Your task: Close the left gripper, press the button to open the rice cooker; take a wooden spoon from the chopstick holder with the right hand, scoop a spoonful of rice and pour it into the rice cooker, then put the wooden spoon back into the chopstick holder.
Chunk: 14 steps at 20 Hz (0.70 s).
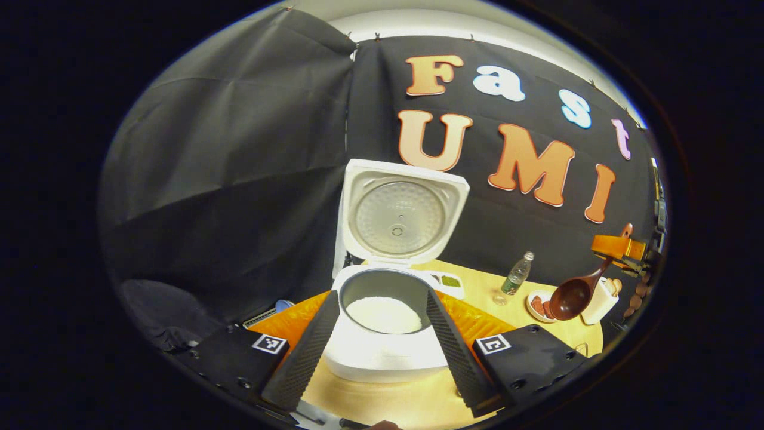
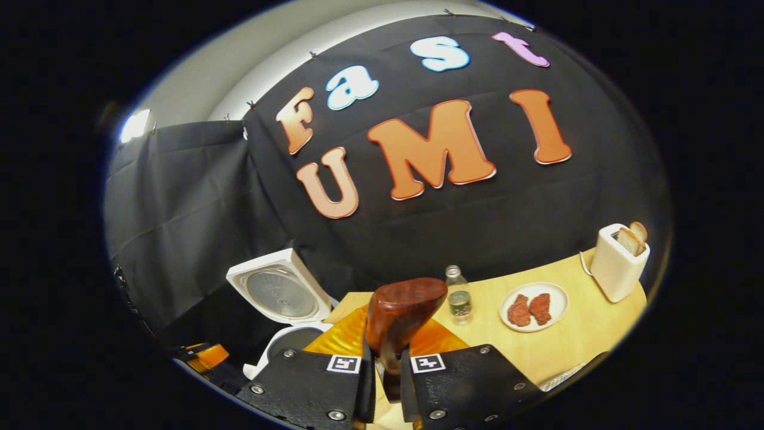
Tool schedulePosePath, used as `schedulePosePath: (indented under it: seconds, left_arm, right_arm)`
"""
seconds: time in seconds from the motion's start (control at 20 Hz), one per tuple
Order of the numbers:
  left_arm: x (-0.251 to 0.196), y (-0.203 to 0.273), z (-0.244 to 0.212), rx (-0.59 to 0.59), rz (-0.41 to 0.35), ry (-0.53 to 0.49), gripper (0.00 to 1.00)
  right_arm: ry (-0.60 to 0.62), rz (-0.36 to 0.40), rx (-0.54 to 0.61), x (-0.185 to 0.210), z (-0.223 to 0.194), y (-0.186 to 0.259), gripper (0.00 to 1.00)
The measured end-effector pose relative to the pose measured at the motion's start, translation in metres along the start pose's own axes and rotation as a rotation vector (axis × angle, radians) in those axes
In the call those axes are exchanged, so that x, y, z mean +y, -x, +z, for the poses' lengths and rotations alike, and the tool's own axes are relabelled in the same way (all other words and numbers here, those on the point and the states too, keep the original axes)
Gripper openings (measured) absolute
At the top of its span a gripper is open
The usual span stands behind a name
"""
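Rice cooker [image 1: 388, 334] sits on the wooden table [image 1: 418, 400] straight ahead of your left gripper [image 1: 379, 346], its lid [image 1: 401, 212] tipped fully back and upright against the dark cloth wall. White rice [image 1: 384, 315] lies in the inner pot, whose rim is unobstructed from above. Your left gripper's fingers stand wide apart, one to each side of the cooker's front, gripping nothing; bare tabletop lies between them and the cooker's near edge.

Your right gripper [image 2: 387, 373] has its fingers pressed close on the handle of the wooden spoon [image 2: 401, 313], the bowl rising just beyond the fingertips. In the left gripper view you see that spoon [image 1: 574, 294] held in the air at the far right, bowl hanging low, well apart from the cooker.

In the right gripper view, beyond the spoon stand a water bottle [image 2: 458, 297], a plate [image 2: 553, 294] with two reddish pieces, and a toaster [image 2: 618, 263] with bread near the table's right edge. An orange mat [image 2: 340, 340] lies beside the cooker [image 2: 286, 343], at your left there. Open tabletop lies between the mat and the plate.
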<state>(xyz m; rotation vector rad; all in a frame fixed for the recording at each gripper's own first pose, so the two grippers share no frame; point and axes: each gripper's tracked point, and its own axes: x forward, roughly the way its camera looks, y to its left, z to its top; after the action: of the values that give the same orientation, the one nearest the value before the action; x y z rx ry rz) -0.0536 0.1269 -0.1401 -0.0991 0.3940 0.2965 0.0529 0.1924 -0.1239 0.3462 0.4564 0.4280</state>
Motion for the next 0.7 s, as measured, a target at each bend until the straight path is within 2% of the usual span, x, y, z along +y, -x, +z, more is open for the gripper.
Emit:
schedulePosePath:
  seconds: [0.4, 0.7]
  left_arm:
    - [-0.080, 0.005, -0.012, 0.033, -0.099, -0.057, 1.00]
    - [-0.120, 0.013, -0.016, 0.040, -0.117, -0.096, 0.99]
  right_arm:
    - [-0.092, -0.235, -0.011, -0.146, -0.015, 0.062, 0.17]
    - [-0.143, -0.328, -0.026, -0.226, -0.031, 0.095, 0.17]
